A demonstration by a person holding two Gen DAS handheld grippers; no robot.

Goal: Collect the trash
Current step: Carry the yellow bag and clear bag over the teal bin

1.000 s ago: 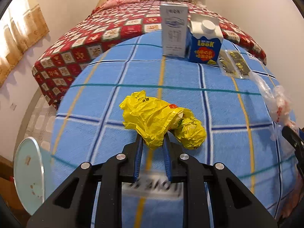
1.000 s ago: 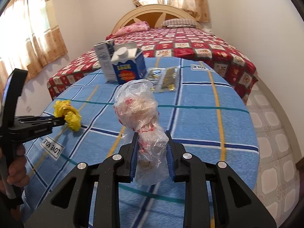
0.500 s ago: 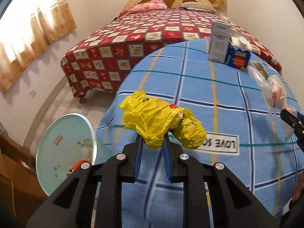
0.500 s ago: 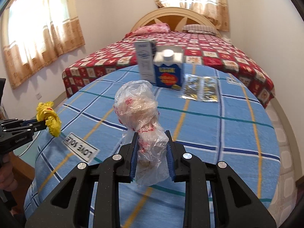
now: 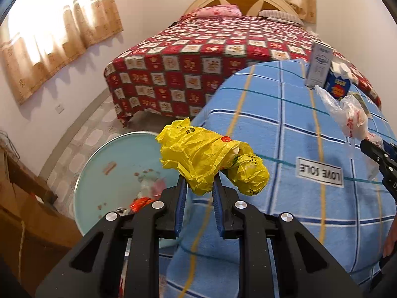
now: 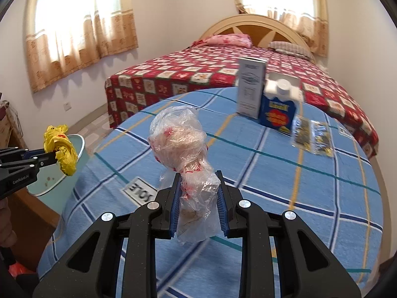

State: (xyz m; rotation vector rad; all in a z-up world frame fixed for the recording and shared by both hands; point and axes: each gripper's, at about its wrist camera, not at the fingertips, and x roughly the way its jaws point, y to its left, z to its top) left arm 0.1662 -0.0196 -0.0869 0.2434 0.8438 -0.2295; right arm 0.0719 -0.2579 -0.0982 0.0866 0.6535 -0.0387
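Note:
My left gripper (image 5: 197, 185) is shut on a crumpled yellow plastic bag (image 5: 211, 159) and holds it in the air at the table's left edge, beside the pale green trash bin (image 5: 111, 156), which has some litter inside. My right gripper (image 6: 197, 185) is shut on a clear plastic bag with red print (image 6: 182, 139), held above the blue checked tablecloth (image 6: 285, 173). The left gripper (image 6: 53, 157) with the yellow bag (image 6: 60, 146) shows at the left of the right wrist view, by the bin (image 6: 74, 154). The clear bag (image 5: 351, 115) shows at the right of the left wrist view.
Two cartons stand at the table's far side, a grey-white one (image 6: 250, 87) and a blue one (image 6: 279, 109), with two flat packets (image 6: 312, 136) beside them. A bed with a red checked cover (image 5: 211, 57) lies behind. A wooden cabinet (image 5: 29, 223) stands left of the bin.
Both grippers have swung left with their bags. The left gripper now holds the yellow bag past the table edge near the bin, which has come fully into view.

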